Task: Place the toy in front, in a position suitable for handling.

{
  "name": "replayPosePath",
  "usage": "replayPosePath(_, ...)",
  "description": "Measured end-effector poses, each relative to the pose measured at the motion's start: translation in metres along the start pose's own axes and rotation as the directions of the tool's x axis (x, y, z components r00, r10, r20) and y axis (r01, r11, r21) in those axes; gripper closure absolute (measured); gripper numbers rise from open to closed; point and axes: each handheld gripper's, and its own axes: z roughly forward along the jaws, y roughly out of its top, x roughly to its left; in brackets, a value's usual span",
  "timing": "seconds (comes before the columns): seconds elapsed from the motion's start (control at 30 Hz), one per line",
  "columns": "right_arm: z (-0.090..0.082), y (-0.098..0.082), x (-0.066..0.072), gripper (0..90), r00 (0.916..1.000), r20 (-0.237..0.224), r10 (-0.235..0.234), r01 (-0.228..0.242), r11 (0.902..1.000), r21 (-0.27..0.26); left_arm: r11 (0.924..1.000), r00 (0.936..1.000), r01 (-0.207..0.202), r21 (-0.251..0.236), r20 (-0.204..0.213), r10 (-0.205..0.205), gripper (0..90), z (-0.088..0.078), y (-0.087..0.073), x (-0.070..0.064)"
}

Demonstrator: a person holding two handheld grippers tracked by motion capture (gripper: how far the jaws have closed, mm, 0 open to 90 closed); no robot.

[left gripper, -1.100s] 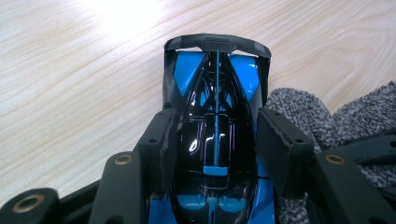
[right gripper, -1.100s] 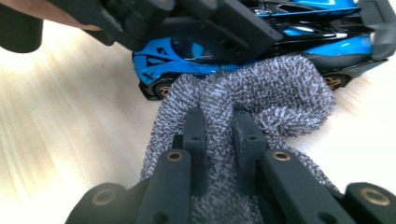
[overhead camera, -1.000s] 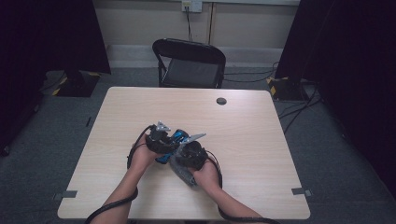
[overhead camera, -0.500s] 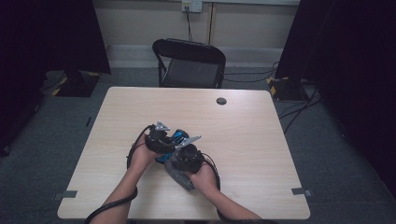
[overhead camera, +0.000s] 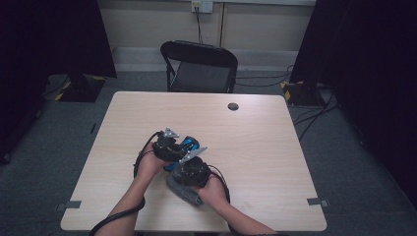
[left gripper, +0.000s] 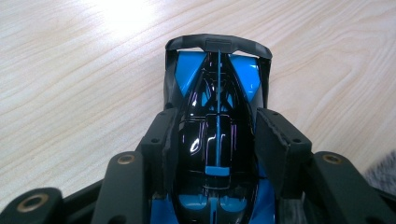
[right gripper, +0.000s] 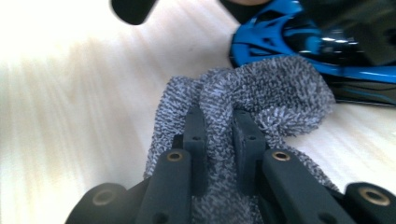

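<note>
The work in hand looks like wiping down a toy car with a cloth. The left gripper (left gripper: 217, 140) has its jaws clamped on the flanks of the blue and black toy car (left gripper: 217, 116), one pad on each side of the glossy canopy, with the car's dark wing pointing away over the bare wood of the table (left gripper: 70, 70). The right gripper (right gripper: 223, 135) is clenched tight on a bunched fold of grey towelling cloth (right gripper: 261, 88), and the pinched wad stands right against the car's blue side (right gripper: 280, 42); from this angle I cannot tell whether the cloth actually touches the bodywork or sits just short of it.

In the high view both hands meet in the half of the table nearer the person, a little toward its left edge: the left gripper (overhead camera: 166, 145) holds the car (overhead camera: 187, 145), and the right gripper (overhead camera: 192, 171) sits just beside it, toward the near edge, with the cloth (overhead camera: 184, 189) trailing behind on the tabletop.

So the step appears to be the rubbing itself, or the approach to it. The next move calls for the left grip to keep the car steady while the right drags the wad along the shell, lightly enough not to twist the car out from between the pads.
</note>
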Motion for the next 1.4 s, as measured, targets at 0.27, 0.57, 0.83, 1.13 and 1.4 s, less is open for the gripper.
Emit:
replayPosePath(0.27,-0.011,-0.003,0.001,78.7,0.9995,-0.029,-0.010,0.010,0.9999,0.004,1.0000,1.0000,-0.007,-0.004,-0.005,0.007,50.3,0.001,0.000,0.000)
replayPosePath(0.57,-0.038,-0.005,-0.028,78.7,0.9989,0.020,0.042,-0.041,0.9991,-0.003,1.0000,1.0000,0.001,-0.010,0.002,-0.001,50.4,0.001,0.000,0.000)
replayPosePath(0.83,-0.063,-0.005,-0.053,78.6,0.9932,0.077,0.088,-0.085,0.9957,-0.035,0.9999,0.9999,-0.010,-0.009,0.000,0.010,50.5,0.001,0.000,0.001)
replayPosePath(1.13,-0.080,-0.005,-0.079,78.6,0.9819,0.129,0.138,-0.131,0.9893,-0.065,0.9998,0.9999,-0.014,-0.012,-0.001,0.014,50.7,0.000,-0.001,0.000)
replayPosePath(1.4,-0.084,-0.006,-0.092,78.6,0.9739,0.160,0.160,-0.149,0.9857,-0.078,0.9997,0.9999,-0.017,-0.020,-0.001,0.017,50.7,0.000,-0.003,0.000)
